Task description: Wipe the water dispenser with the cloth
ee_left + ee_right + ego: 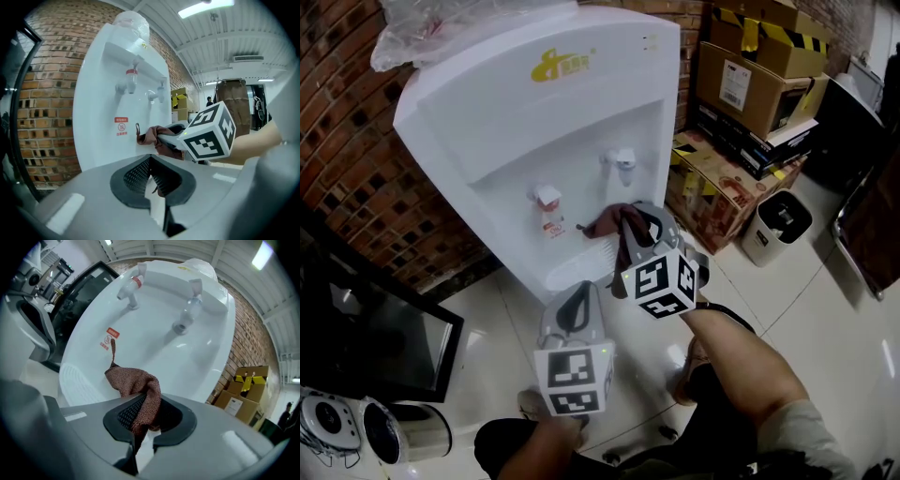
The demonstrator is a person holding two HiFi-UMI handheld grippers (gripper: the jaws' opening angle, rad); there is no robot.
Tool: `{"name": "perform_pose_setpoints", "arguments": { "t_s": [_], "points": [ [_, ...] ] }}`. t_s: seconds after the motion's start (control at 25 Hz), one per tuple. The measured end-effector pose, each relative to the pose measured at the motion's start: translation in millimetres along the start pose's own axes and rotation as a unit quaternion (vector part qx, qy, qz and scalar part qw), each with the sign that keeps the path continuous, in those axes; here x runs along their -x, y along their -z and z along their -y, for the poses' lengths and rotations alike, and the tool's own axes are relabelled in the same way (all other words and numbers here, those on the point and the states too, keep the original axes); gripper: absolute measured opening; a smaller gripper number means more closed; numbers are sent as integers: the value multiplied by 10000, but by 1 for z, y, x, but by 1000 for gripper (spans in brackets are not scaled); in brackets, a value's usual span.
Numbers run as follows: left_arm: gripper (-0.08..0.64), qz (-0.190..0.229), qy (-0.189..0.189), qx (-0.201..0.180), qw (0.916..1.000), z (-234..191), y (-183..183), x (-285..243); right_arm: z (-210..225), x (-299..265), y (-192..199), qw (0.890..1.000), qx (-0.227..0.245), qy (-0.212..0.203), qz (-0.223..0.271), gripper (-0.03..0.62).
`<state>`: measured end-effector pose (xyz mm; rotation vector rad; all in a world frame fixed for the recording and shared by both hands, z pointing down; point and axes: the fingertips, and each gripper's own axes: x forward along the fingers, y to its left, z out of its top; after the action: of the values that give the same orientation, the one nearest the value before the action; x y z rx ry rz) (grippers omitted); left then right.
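Nearest are the left tongs (pixel 579 298), low in front of the person, with the jaws closed together and nothing between them. Just beyond, the right tongs (pixel 630 223) grip a reddish-brown cloth (pixel 609 222); the jaws press on its fold and the rest hangs forward. The cloth is in the recess of the white water dispenser (pixel 534 122), under the taps (pixel 622 159) and above the drip tray (pixel 581 267), and seems to touch the back wall there. Behind stands a brick wall (pixel 337 131); cardboard boxes (pixel 750 84) are at the right.
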<state>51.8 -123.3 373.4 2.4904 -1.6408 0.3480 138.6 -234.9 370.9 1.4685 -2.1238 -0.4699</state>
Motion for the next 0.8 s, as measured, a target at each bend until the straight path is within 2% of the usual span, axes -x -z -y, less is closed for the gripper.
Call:
{"name": "perform_pose_setpoints", "arguments": {
  "t_s": [0.28,0.52,0.64,0.8],
  "points": [
    [0,-49,155,63,9998,20,3,-7,36,23,19,9993,130,320,-134,64],
    [0,-6,406,32,9992,50,-1,-6,61,37,52,9972,-199,550,-466,64],
    [0,-60,468,-74,9989,62,4,-8,62,35,74,9962,-244,533,-651,64],
    [0,-150,409,-141,9989,65,12,-11,52,33,79,9970,-285,371,-613,64]
  ]
}}
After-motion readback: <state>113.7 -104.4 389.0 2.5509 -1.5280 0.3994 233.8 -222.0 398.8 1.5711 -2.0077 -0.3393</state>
